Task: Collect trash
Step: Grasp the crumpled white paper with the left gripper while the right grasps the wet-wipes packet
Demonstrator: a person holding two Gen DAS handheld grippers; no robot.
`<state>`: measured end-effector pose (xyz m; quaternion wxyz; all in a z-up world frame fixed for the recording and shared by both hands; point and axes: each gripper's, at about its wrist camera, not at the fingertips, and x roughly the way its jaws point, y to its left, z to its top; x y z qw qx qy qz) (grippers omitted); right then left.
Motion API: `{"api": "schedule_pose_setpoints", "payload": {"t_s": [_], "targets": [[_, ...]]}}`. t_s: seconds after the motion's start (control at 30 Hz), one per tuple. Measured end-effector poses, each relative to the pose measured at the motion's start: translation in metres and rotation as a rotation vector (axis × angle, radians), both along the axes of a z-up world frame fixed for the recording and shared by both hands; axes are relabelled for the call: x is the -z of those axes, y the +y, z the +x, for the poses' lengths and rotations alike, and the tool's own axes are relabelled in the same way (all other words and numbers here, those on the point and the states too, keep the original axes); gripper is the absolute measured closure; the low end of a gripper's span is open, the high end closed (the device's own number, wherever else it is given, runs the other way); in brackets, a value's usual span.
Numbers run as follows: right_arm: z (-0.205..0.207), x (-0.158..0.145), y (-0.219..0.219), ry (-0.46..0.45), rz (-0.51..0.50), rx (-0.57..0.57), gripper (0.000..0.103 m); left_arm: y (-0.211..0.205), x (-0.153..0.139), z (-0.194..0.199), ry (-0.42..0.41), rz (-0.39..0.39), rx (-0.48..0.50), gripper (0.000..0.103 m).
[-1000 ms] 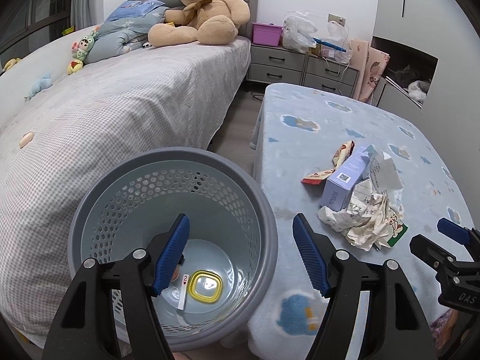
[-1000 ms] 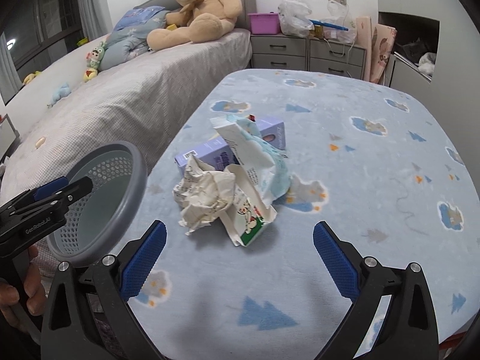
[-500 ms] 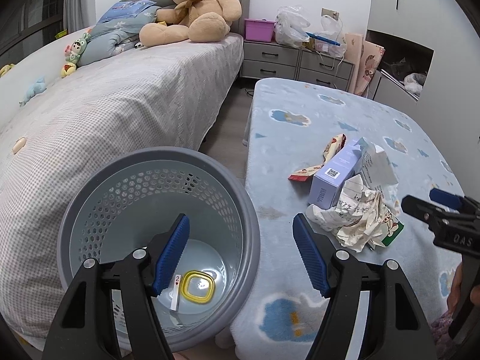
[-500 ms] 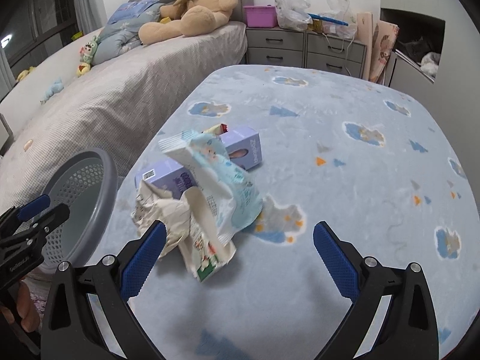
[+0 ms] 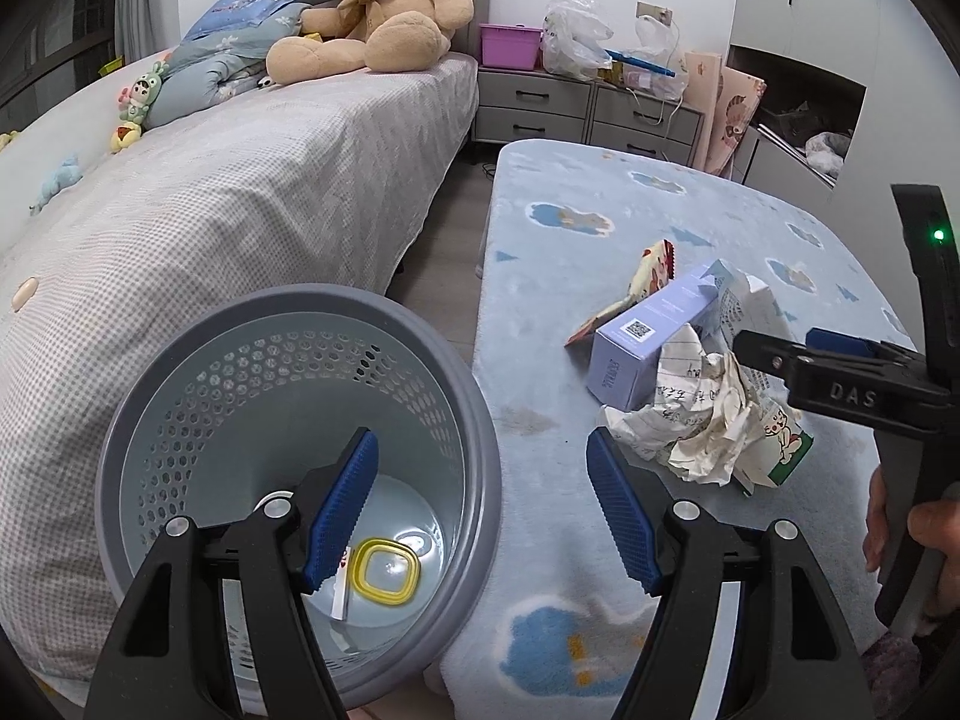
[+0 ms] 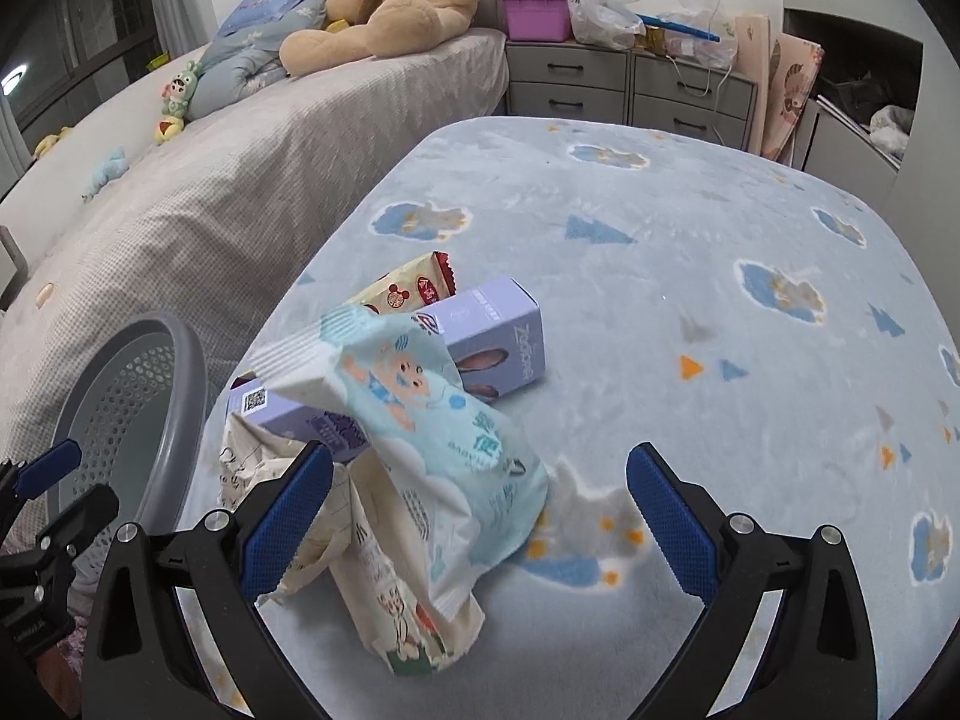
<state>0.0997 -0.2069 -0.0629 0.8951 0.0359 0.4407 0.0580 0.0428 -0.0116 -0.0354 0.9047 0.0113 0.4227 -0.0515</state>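
So the trash pile sits near the left edge of the worktop, the one under the fluffy blue blanket with clouds on it. In the pile: a crumpled paper wad, a purple carton, a second purple box standing behind it, a pale blue wipes pack draped over the top, and a snack wrapper at the back.

Right claw is wide open and hovering low right at the pile. Its left finger is up against the paper and wipes pack, can't tell if it's actually touching, and the right finger is over bare blanket. Nothing held.

Left claw is also spread wide and holding nothing, parked above the rim of the grey perforated wastebasket that stands between the bed and the worktop. Down in the basket there's a yellow-rimmed lid and a small white strip.
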Motion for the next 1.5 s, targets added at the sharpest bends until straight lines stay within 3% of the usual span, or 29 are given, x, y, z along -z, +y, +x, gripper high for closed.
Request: {"api": "schedule_pose_setpoints", "payload": {"t_s": [0.23,0.3,0.5,1.1,1.5], "targets": [[0.007,0.003,-0.001,0.004,0.018,-0.013,0.011,-0.003,0.003,0.003,0.011,-0.003,0.006,0.033],[0.007,0.003,-0.002,0.011,0.021,-0.02,0.025,-0.005,0.003,0.004,0.01,-0.001,0.009,0.033],[0.004,0.002,-0.003,0.016,0.044,-0.029,0.053,-0.01,0.004,0.003,0.007,0.006,0.022,0.033],[-0.042,-0.03,-0.031,-0.081,0.092,0.06,0.056,-0.047,0.0,-0.008,-0.019,-0.031,0.149,0.033],[-0.062,-0.029,-0.066,-0.072,0.154,0.136,0.056,-0.077,0.016,0.005,0.044,-0.083,0.217,0.033]]}}
